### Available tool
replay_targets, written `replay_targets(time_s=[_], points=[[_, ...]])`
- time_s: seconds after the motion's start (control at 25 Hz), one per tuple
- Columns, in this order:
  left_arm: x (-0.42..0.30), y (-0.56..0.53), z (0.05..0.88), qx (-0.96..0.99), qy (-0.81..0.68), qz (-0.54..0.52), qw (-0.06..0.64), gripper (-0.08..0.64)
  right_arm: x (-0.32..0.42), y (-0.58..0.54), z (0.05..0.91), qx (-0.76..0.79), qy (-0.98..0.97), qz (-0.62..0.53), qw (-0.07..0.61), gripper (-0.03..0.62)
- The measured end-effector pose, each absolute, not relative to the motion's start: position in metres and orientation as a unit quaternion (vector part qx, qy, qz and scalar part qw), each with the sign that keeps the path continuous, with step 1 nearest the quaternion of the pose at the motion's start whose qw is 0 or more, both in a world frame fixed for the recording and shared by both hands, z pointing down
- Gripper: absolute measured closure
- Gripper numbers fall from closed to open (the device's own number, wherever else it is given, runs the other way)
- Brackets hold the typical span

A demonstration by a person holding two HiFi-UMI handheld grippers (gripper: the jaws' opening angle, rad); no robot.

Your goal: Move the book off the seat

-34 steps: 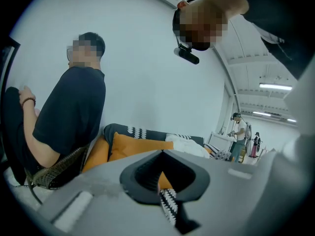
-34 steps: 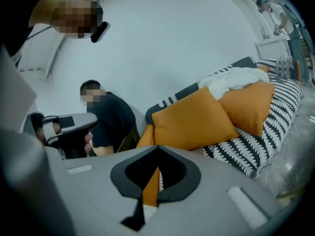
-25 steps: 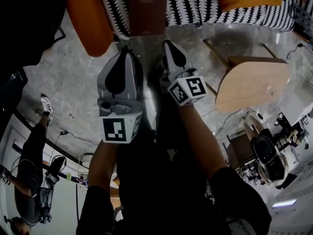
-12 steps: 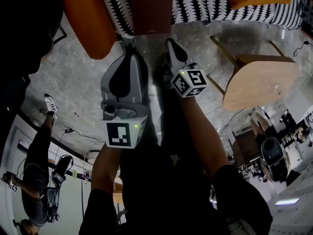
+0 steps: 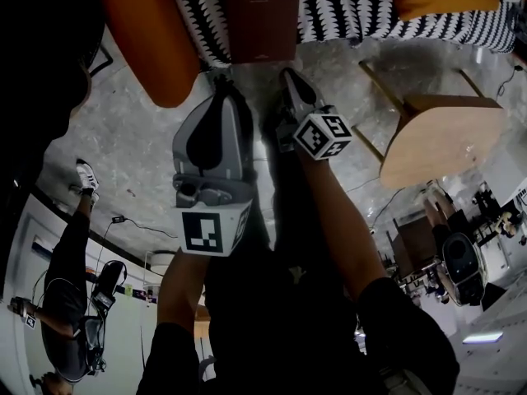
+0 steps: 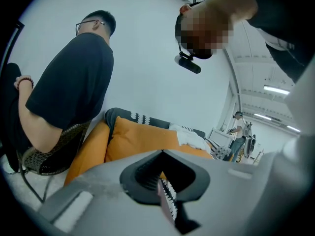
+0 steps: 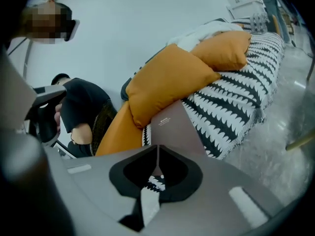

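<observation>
Your right hand-held gripper and left hand-held gripper, both closed and empty, hover short of the book ahead, which lies on the seat, not yet lifted.

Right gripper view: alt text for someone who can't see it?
The right gripper, jaws shut and empty, points at a brown book lying on a black-and-white zigzag-patterned sofa seat. Orange cushions sit just behind it; a person sits at left.
</observation>
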State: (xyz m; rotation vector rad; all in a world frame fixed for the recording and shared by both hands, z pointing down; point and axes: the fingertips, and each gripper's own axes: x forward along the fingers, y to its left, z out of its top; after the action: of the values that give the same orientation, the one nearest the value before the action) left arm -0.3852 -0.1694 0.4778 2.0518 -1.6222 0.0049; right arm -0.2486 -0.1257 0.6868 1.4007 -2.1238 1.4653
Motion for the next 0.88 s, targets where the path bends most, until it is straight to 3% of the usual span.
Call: replay_targets(time_s=[0.08, 0.32, 0.88], points=[[-0.387, -0.175, 0.481, 0.754, -0.601, -0.001, 0.265, 0.554, -0.253, -0.125, 0.694, 0.463, -0.718, 0.509, 0.104, 0.524], [-0.389, -0.18, 0.493, 0.754, -0.599, 0.001, 0.27, 0.554, -0.25, -0.118, 0.718, 0.459, -0.705, 0.529, 0.113, 0.501], [-0.397, -0.186, 0.519, 0.747, -0.604, 0.01, 0.279, 0.554, -0.253, -0.099, 0.759, 0.448, -0.66, 0.6, 0.064, 0.404]])
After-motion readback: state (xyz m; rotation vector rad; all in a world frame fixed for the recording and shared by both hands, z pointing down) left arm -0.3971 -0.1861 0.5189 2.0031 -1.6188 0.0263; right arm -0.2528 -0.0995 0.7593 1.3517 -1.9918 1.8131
